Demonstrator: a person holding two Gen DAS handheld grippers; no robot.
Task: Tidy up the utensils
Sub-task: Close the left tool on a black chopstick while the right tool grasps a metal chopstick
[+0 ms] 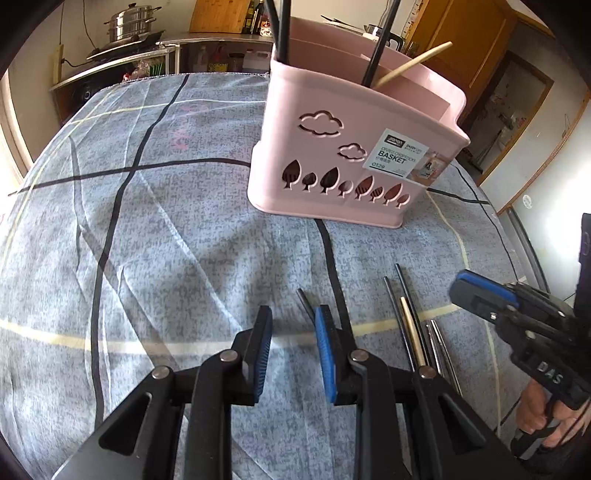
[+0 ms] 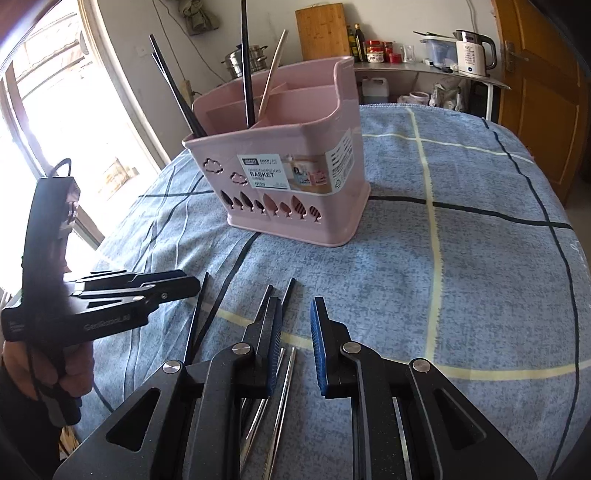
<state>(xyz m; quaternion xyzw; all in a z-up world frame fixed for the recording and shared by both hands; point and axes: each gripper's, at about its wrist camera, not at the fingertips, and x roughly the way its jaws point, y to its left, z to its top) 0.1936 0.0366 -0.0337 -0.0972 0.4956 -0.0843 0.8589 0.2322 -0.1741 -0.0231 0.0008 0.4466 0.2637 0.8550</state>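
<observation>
A pink divided basket (image 1: 332, 147) (image 2: 295, 206) stands upright on the cloth. Black chopsticks (image 2: 245, 62) and one wooden chopstick (image 2: 273, 70) stick out of its back compartments. Loose black chopsticks (image 1: 406, 291) (image 2: 207, 314), a pale one (image 1: 410, 325) and metal ones (image 1: 439, 343) (image 2: 288, 376) lie near the front edge. My left gripper (image 1: 294, 310) is open over bare cloth, just left of the pile, with one black stick passing behind its right finger. My right gripper (image 2: 296, 301) is open above the metal chopsticks, and its pads touch nothing.
A blue-grey checked cloth (image 2: 461, 258) covers the table. Behind it runs a steel counter (image 2: 424, 68) with a kettle (image 2: 472, 53), bottles and a steamer pot (image 1: 129, 22). There is a bright window on the left and a wooden door (image 2: 546, 92) on the right. A hand (image 2: 74, 369) holds the left gripper's handle.
</observation>
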